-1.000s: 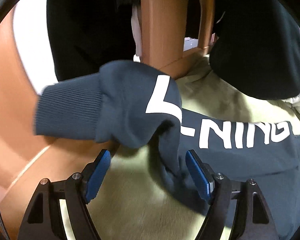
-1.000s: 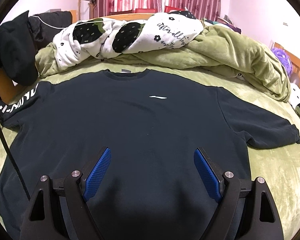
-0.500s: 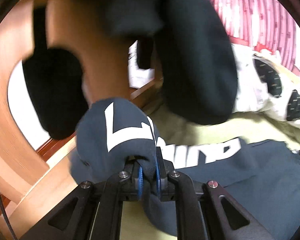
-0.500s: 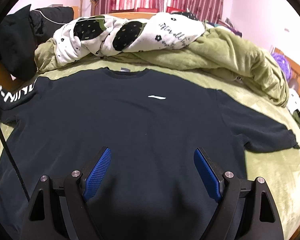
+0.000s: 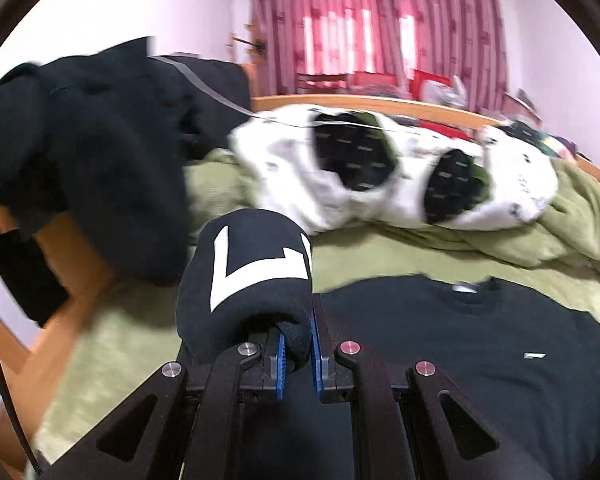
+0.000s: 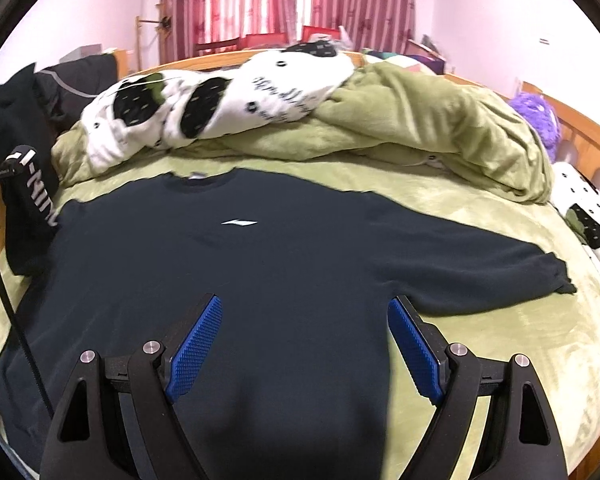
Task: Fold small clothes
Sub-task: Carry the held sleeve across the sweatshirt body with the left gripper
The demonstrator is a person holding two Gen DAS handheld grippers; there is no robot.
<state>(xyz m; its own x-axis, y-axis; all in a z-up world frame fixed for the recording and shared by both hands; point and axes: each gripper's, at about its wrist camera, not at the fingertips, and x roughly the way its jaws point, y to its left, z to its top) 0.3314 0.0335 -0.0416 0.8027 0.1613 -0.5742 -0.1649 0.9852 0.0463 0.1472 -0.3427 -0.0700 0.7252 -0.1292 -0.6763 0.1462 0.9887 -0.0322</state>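
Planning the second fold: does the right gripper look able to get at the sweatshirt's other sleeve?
Probably yes. The right gripper is open and empty, and the flat sleeve lies uncovered on the green blanket with nothing between them.

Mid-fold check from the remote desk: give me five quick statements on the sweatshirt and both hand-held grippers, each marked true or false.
1. The left hand-held gripper is clamped on the sweatshirt's lettered sleeve. True.
2. The right hand-held gripper holds the other sleeve. False: its jaws stand wide apart with nothing between them, over the sweatshirt body.
3. The plain sleeve lies stretched out flat on the green bedcover. True.
4. The sweatshirt is already folded in half. False: its body lies spread open, chest logo facing up.
5. A white patterned quilt is bunched beyond the collar. True.
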